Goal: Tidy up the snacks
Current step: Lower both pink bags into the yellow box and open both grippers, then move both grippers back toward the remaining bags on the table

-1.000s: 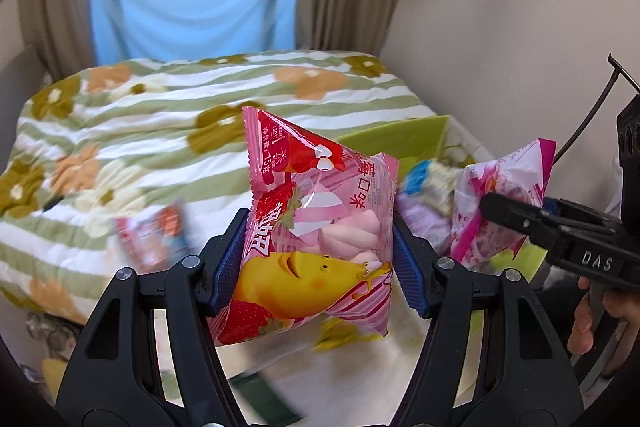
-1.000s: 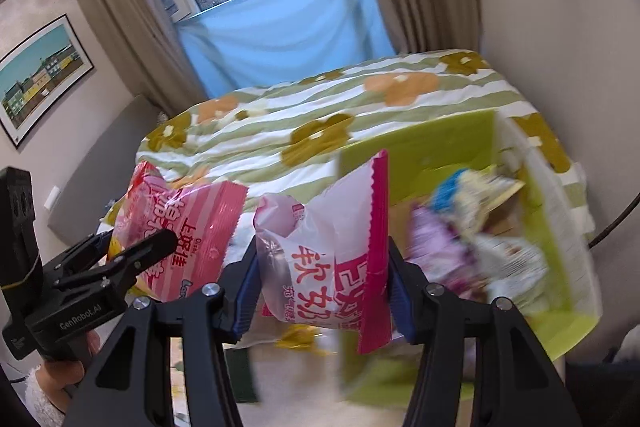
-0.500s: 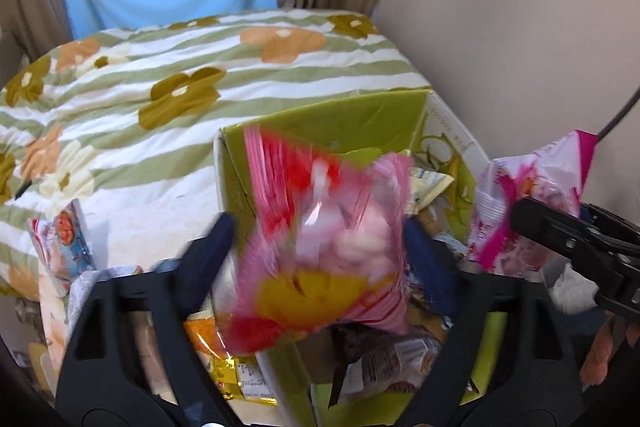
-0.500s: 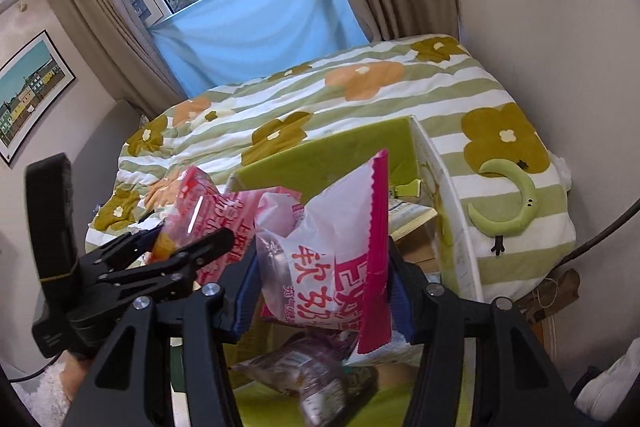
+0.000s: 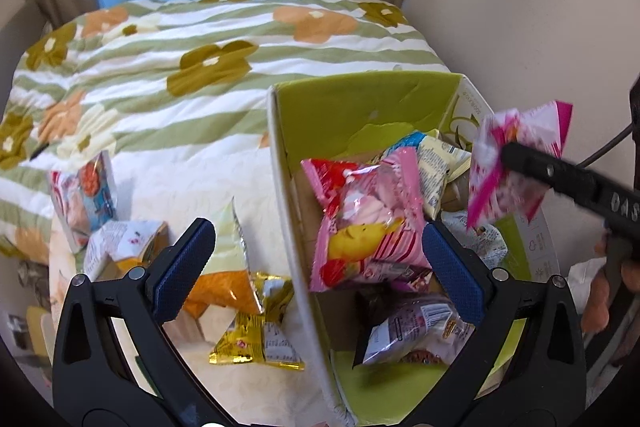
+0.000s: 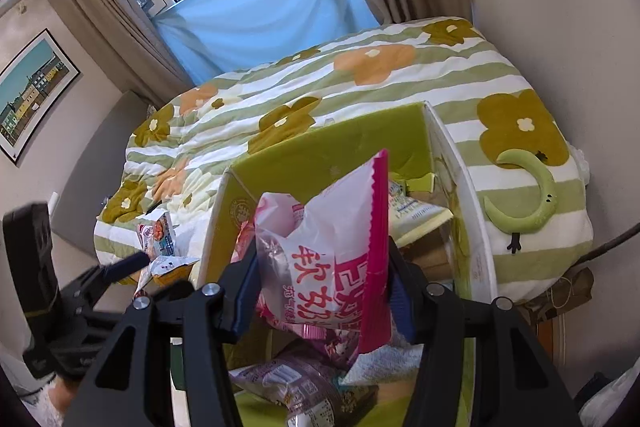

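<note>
Now left gripper (image 5: 316, 259) spread wide, marshmallow bag (image 5: 366, 223) loose between its fingers over green box (image 5: 360, 107); right gripper (image 6: 324, 291) clamps pink-white bag (image 6: 328, 239).

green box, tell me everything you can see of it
The green box is an open-topped cardboard carton, lime green inside with white rims and printed white outer walls. It sits on the flowered quilt, near the wall. Its inner back wall looks dented and scuffed. Inside lies a jumble of snack packets, among them a pink marshmallow bag between the open left hand-held gripper fingers. More packets lie outside its left wall.
</note>
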